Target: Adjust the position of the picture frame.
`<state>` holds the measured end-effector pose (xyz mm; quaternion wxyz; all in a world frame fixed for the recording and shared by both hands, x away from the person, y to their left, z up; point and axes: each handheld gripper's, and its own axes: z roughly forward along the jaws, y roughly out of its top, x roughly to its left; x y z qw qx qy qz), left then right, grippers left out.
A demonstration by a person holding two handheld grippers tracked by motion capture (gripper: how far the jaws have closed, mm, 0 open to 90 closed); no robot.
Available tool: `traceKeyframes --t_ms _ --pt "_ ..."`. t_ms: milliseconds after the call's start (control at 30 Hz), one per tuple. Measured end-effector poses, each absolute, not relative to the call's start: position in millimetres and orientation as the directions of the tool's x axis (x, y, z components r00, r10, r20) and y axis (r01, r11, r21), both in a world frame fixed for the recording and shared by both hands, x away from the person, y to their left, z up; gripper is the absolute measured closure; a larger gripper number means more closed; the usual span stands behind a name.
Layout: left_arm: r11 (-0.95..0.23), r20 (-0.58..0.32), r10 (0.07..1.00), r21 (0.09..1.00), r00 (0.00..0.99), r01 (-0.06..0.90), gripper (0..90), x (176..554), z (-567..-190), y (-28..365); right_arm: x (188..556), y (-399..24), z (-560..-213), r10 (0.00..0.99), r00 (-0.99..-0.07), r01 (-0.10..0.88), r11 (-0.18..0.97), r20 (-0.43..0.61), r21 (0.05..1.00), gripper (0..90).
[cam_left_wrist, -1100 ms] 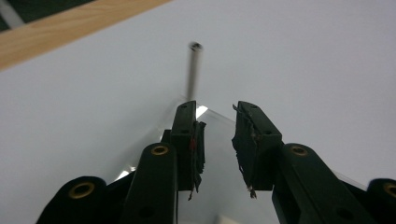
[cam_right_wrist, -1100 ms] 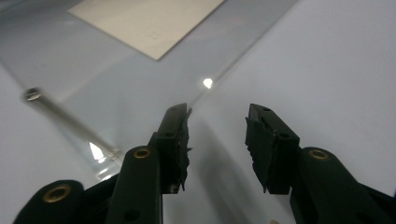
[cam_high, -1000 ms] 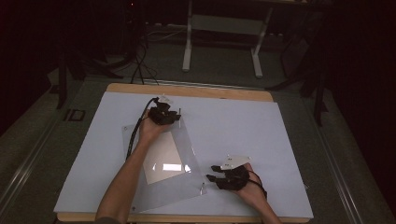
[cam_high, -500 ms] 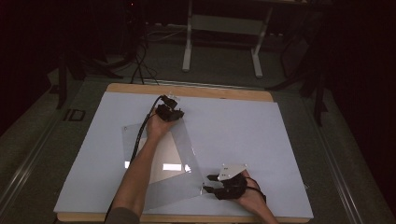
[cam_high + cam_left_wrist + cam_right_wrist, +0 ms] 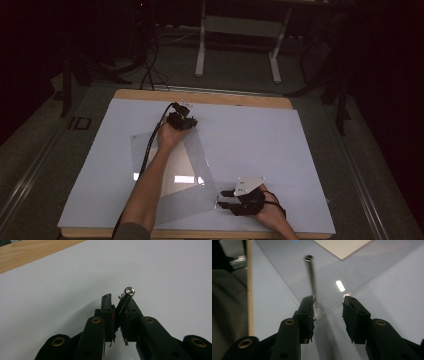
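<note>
A clear plastic sleeve with a sheet of paper in it lies on the pale mat. My left gripper is at the sleeve's far corner. It is shut on a dark rod with a silver end, having just closed on it and eased slightly. My right gripper is at the sleeve's near right corner. Its jaws have just been closing but still stand apart. A thin metal rod runs along the inner face of its left finger, over the sleeve.
The mat covers a wooden table, whose edge shows at the far side. The left gripper's cable trails along the forearm. A metal stand and loose cables sit on the dark floor beyond the table.
The right gripper has drifted slightly toward the table's near edge. The left gripper has stayed at the sleeve's far corner.
</note>
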<state>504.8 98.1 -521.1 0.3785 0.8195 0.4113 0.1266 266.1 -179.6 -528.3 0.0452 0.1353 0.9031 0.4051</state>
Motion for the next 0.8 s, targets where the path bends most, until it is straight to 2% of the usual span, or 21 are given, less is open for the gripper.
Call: traceKeyframes --t_ms 100,133,167,300,333,367,433,667,800 --pt "-0.379 -0.100 0.768 0.726 0.632 0.574 81.5 505 -521 98 261 -173 -528 0.249 -0.968 0.186 0.637 0.028 0.748 61.2" --pt "-0.376 -0.100 0.769 0.728 0.632 0.573 81.4 505 -522 98 259 -169 -530 0.256 -0.966 0.185 0.636 0.022 0.749 62.4" --pt "-0.377 -0.094 0.771 0.730 0.630 0.570 81.3 505 -522 97 257 -160 -533 0.260 -0.965 0.172 0.642 -0.001 0.747 67.3" --pt "-0.361 -0.091 0.780 0.743 0.619 0.564 81.4 503 -525 97 255 -154 -536 0.264 -0.965 0.162 0.629 -0.013 0.760 69.8" --pt "-0.354 -0.098 0.782 0.744 0.616 0.567 81.3 503 -525 97 256 -153 -538 0.285 -0.958 0.169 0.614 -0.017 0.771 77.5" --pt "-0.357 -0.095 0.781 0.743 0.617 0.566 81.2 503 -525 97 256 -155 -539 0.307 -0.952 0.180 0.600 -0.017 0.779 81.7" --pt "-0.360 -0.092 0.779 0.744 0.620 0.563 81.2 503 -527 96 253 -156 -541 0.327 -0.945 0.192 0.579 -0.009 0.792 84.3" --pt "-0.348 -0.095 0.781 0.753 0.617 0.558 82.1 502 -532 96 250 -155 -541 0.358 -0.934 0.210 0.569 -0.009 0.795 85.1" --pt "-0.401 -0.028 0.786 0.737 0.618 0.544 83.9 501 -529 92 250 -156 -541 0.378 -0.926 0.242 0.556 0.017 0.795 85.1"
